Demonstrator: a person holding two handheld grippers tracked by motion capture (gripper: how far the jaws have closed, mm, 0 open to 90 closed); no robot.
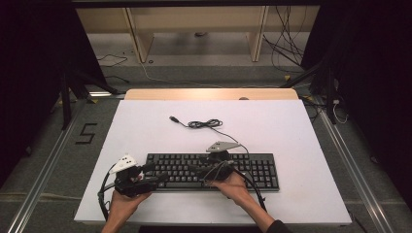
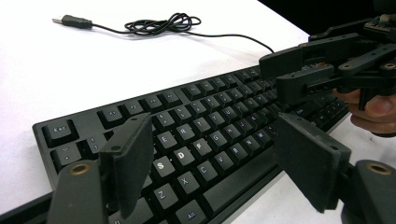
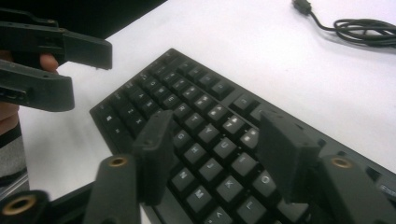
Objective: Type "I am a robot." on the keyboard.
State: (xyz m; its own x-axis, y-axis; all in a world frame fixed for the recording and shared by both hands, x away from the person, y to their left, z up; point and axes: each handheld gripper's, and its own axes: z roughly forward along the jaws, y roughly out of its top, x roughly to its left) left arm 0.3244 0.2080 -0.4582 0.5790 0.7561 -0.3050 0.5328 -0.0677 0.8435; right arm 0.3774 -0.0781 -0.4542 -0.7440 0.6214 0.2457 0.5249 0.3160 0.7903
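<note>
A black keyboard (image 1: 252, 170) lies across the near middle of the white table top (image 1: 145, 121). Its thin cable runs back to a loose coil (image 1: 205, 124) and a USB plug (image 1: 173, 119). My left gripper (image 1: 158, 174) hovers over the keyboard's left end, its jaws pointing right. In the left gripper view the left gripper (image 2: 212, 135) is open above the letter keys (image 2: 187, 154), with nothing between the jaws. My right gripper (image 1: 194, 171) points left over the middle keys, facing the left one. Seen in its own view, the right gripper (image 3: 215, 126) is open over the keys (image 3: 219, 149) and holds nothing.
A wooden edge (image 1: 211, 93) borders the table's far side, with a wooden shelf frame (image 1: 141, 39) and floor cables (image 1: 286, 48) behind. Metal rails (image 1: 48, 165) flank the table. White surface lies free beyond the keyboard and to its right.
</note>
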